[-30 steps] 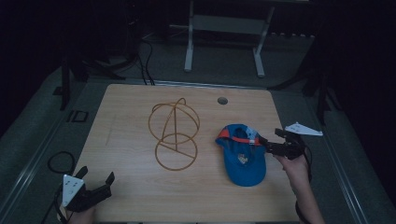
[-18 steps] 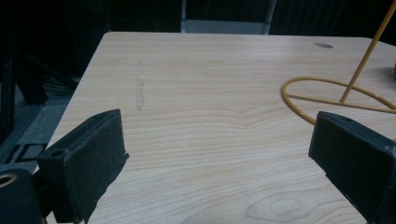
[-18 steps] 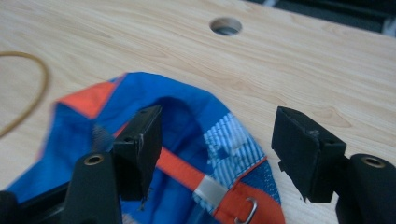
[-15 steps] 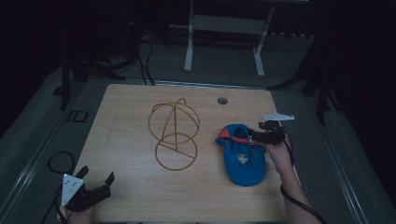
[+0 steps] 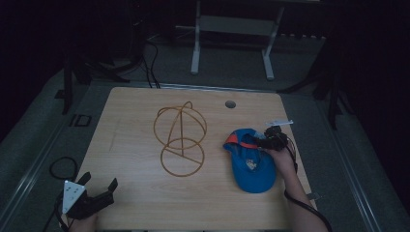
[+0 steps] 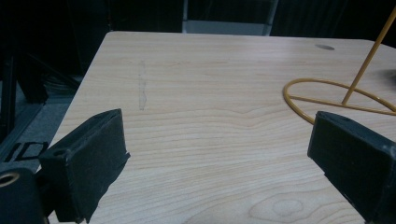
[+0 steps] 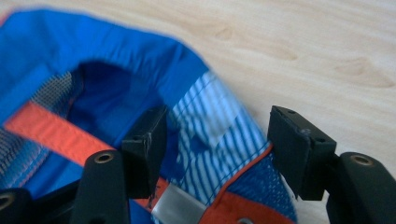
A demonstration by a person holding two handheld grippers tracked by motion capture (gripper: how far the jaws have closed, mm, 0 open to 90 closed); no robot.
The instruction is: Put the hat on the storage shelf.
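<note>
on the wooden table [image 5: 135,125], the blue cap's [image 5: 254,166] rim lies between the right gripper's [image 5: 267,141] closing, not yet clenched jaws; the left gripper [image 5: 99,199] rests released, far off.

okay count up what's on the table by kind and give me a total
Cap: 1
Wire stand: 1
Total: 2

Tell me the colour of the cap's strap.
Orange, on a blue cap; the strap shows best in the right gripper view.
</note>
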